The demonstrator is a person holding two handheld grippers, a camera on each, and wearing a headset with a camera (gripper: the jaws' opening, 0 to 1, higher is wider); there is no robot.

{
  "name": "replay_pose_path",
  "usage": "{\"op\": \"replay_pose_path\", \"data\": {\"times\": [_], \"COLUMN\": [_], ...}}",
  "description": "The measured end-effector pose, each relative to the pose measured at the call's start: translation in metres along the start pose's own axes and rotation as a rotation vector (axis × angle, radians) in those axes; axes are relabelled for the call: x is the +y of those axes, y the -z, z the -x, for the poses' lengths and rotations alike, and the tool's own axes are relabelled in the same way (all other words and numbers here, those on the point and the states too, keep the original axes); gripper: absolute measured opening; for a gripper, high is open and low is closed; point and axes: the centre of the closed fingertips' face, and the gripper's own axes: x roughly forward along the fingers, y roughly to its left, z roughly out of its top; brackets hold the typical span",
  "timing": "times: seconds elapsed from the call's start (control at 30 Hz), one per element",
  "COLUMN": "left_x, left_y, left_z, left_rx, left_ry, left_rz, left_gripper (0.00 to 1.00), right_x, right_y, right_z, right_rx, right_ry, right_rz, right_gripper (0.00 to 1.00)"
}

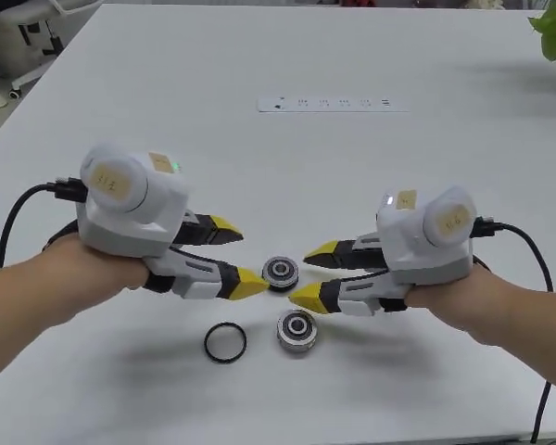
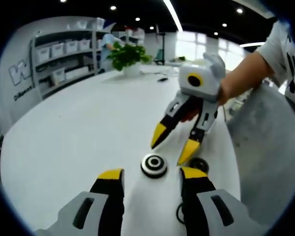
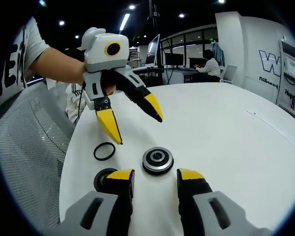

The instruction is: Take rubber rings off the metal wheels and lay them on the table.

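Flanking a seemingly black-ringed wheel (image 1: 281, 272), left gripper (image 1: 248, 255) and right gripper (image 1: 300, 276) spread empty fingers (image 1: 246, 284).

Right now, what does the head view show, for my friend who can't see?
The left gripper and right gripper, both open, point at a metal wheel between them on a white table. Nearer the person lie a second wheel and a loose black rubber ring.

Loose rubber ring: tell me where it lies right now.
In the head view the black rubber ring lies flat on the white table, just left of the nearer metal wheel and close to the left gripper.
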Motion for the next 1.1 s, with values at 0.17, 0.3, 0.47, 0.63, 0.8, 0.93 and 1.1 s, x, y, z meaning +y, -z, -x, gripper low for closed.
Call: {"op": "replay_pose_path", "data": {"times": [0.17, 0.3, 0.47, 0.63, 0.8, 0.93, 1.1], "left_x": [0.0, 0.0, 0.001, 0.0, -0.001, -0.004, -0.004], "left_y": [0.002, 0.002, 0.004, 0.003, 0.002, 0.003, 0.004], "left_z": [-0.004, -0.006, -0.008, -0.012, -0.015, -0.018, -0.02], "left_rx": [0.01, 0.012, 0.018, 0.019, 0.021, 0.029, 0.034], "left_ry": [0.002, 0.005, 0.005, 0.015, 0.021, 0.033, 0.035], "left_rz": [-0.004, 0.001, 0.003, 0.007, 0.005, 0.001, 0.001], "left_gripper": [0.45, 0.43, 0.41, 0.38, 0.34, 0.31, 0.28], "right_x": [-0.001, -0.001, -0.001, -0.001, 0.0, 0.0, 0.0], "right_y": [0.001, 0.0, 0.0, 0.0, 0.001, 0.001, 0.001], "right_z": [-0.001, -0.002, -0.002, -0.003, -0.004, -0.004, -0.003], "right_rx": [0.001, 0.0, -0.002, -0.004, -0.001, -0.001, -0.004], "right_ry": [0.001, -0.001, -0.004, -0.005, -0.009, -0.01, -0.008], "right_rz": [0.005, 0.005, 0.004, 0.004, 0.01, 0.009, 0.008], "right_gripper": [0.31, 0.3, 0.29, 0.28, 0.28, 0.28, 0.28]}}
